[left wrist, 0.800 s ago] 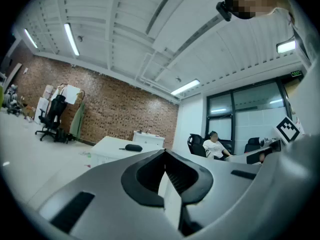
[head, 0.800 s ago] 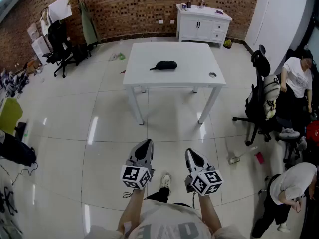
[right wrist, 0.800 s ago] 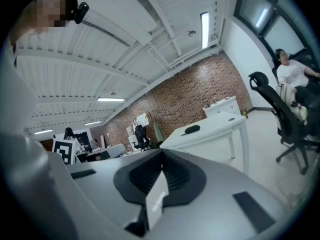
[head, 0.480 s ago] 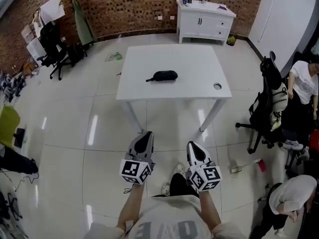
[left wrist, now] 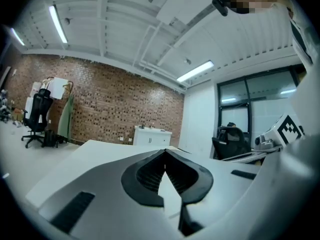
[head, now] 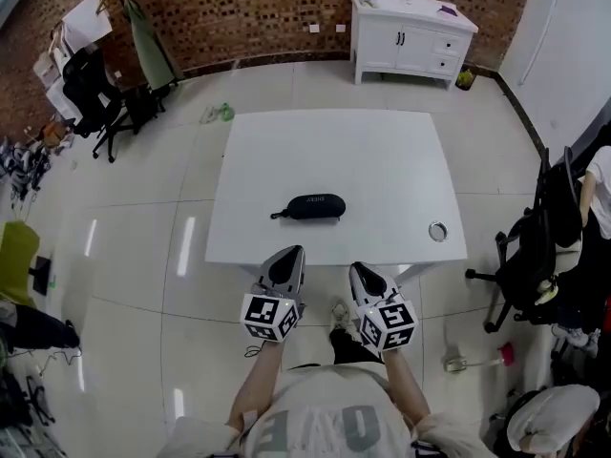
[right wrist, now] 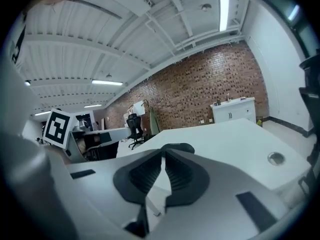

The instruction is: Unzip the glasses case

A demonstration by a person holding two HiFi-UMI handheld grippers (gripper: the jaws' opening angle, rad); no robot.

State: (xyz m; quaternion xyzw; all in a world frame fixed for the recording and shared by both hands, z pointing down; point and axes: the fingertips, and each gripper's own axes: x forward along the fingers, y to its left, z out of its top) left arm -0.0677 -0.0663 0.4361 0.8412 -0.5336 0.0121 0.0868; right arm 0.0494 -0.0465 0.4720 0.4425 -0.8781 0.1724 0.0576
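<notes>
While both grippers hover at the near edge of the table [head: 382, 151], neither touches anything. Left gripper [head: 284, 267]: jaws closed tip to tip, nothing between them. Right gripper [head: 365, 279]: jaws likewise together, empty. Case [head: 310, 207], black, lies flat on the tabletop, toward the near edge and a little left of centre, long axis across the table; a short tab [head: 276, 216] sticks out at its left end. Case sits just ahead of the left gripper, apart from both. Right gripper view shows it just beyond the jaw tips. Round grommet [head: 437, 231] by the near right corner. White cabinet [head: 410, 29] stands against the brick wall [head: 248, 8] beyond.
</notes>
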